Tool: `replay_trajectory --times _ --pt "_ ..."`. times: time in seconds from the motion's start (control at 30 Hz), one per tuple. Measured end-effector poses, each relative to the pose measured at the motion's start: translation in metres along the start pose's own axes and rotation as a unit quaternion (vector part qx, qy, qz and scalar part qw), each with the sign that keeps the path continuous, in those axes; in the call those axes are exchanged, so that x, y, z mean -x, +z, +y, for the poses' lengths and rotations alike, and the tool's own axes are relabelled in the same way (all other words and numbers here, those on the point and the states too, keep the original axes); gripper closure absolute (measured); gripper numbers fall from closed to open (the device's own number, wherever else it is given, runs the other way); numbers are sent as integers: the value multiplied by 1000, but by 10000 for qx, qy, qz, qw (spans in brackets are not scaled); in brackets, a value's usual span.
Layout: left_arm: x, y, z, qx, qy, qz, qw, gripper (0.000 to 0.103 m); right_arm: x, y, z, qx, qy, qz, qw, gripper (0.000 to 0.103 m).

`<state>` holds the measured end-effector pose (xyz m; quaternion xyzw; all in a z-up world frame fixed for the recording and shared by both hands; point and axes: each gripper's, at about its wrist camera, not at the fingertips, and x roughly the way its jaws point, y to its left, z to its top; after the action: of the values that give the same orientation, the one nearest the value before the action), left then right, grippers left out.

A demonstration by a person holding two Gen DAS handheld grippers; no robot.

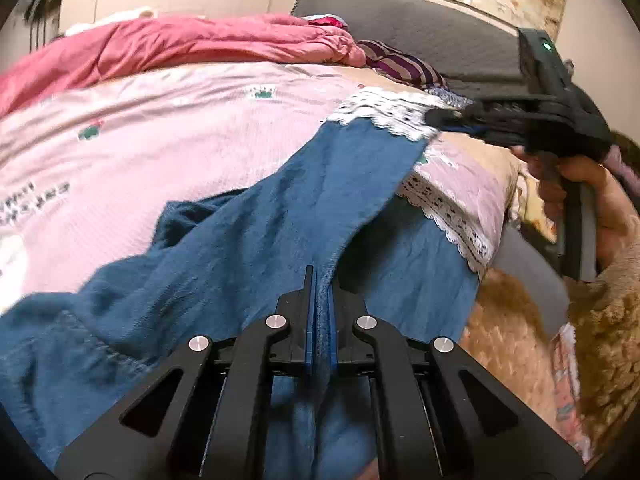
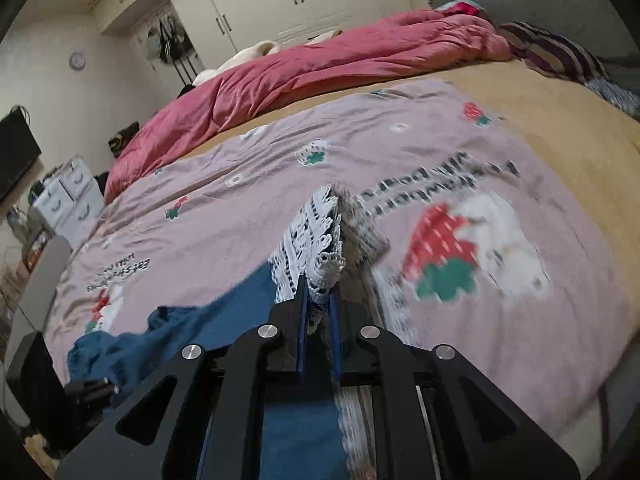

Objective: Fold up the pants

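Observation:
Blue pants (image 1: 256, 236) with white lace cuffs (image 1: 384, 114) lie across a pink printed bedspread (image 1: 160, 128). My left gripper (image 1: 320, 280) is shut on the blue fabric near the waist end. My right gripper (image 2: 320, 292) is shut on a lace cuff (image 2: 316, 236) and holds it raised above the bed; it also shows in the left wrist view (image 1: 448, 118) at the far right, gripping the leg end. A second lace cuff (image 1: 452, 212) hangs at the bed's edge. The blue pants (image 2: 192, 332) trail to the lower left in the right wrist view.
A crumpled red quilt (image 1: 180, 44) and a striped pillow (image 1: 400, 62) lie at the far side of the bed. A grey headboard (image 1: 420, 20) stands behind. A white drawer unit (image 2: 68, 196) stands left of the bed. The person's fuzzy brown sleeve (image 1: 600, 320) is at right.

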<state>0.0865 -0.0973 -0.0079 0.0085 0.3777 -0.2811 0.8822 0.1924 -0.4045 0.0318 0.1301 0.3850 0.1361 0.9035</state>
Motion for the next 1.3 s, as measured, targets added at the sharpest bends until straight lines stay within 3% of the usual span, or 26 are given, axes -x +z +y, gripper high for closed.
replay_trajectory --times 0.23,0.5,0.77,1.03,1.2,1.3 --pt "26 -9 -12 -315 -236 -84 9992 103 51 -53 -21 -378 55 9 9993 94" --pt "17 -29 -33 -697 -378 277 9965 103 36 -101 -48 -879 -154 606 9942 94" --pt "1 -39 -39 -874 -245 486 9947 103 36 -106 -58 -1165 25 550 9917 92" --pt "11 -41 -42 -1011 -479 571 9921 103 45 -109 -65 -1187 -15 578 9912 94" --pt "-2 -51 -45 -1158 -423 852 9887 103 25 -118 -71 -1204 -168 973 9878 94" --pt "-5 -53 -45 -1156 -458 890 9882 103 23 -120 -76 -1271 -150 961 9871 94"
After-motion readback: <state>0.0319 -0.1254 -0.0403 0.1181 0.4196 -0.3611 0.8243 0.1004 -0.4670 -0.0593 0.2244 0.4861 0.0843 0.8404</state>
